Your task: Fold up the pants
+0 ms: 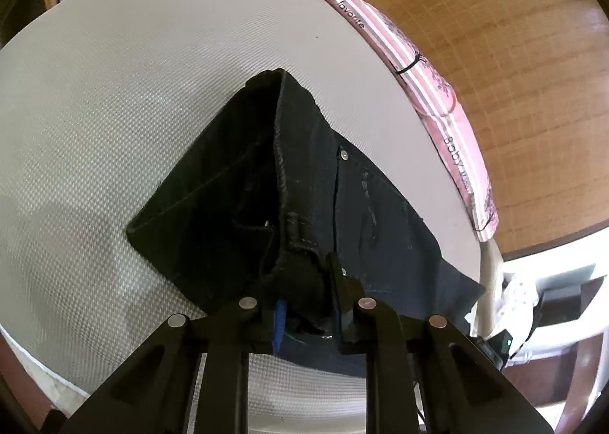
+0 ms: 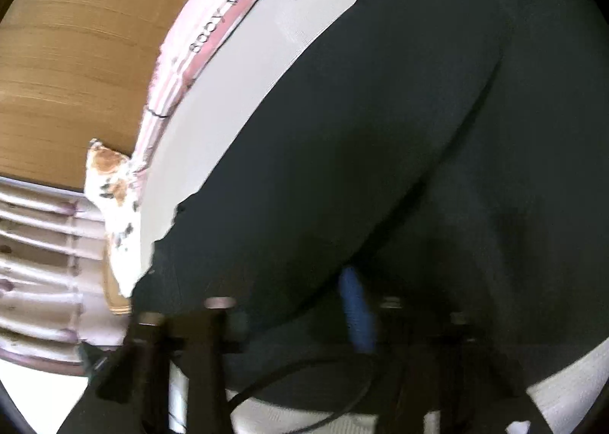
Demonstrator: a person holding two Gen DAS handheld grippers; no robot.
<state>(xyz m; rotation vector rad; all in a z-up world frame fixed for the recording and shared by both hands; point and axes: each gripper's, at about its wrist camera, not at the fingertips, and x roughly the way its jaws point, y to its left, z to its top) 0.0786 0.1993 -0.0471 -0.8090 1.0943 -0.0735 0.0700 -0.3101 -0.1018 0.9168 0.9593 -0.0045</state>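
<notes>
Black jeans (image 1: 228, 186) lie on a pale textured table top (image 1: 133, 91), the waist end raised into a peak with a rivet and pocket seam showing. My left gripper (image 1: 308, 304) is shut on the waistband, the dark cloth pinched between its blue pad and the black finger (image 1: 338, 282). In the blurred right wrist view the jeans (image 2: 380, 110) fill most of the picture across the table (image 2: 236, 110). My right gripper (image 2: 375, 304) is shut on a fold of this cloth, which drapes over its fingers and hides all but a blue pad (image 2: 356, 304).
A pink striped cloth with lettering (image 1: 430, 76) (image 2: 179, 65) runs along the table's far edge. Beyond it is wooden floor (image 1: 495, 34). A spotted white cloth (image 2: 114, 198) hangs at one corner beside white slatted furniture (image 2: 38, 244).
</notes>
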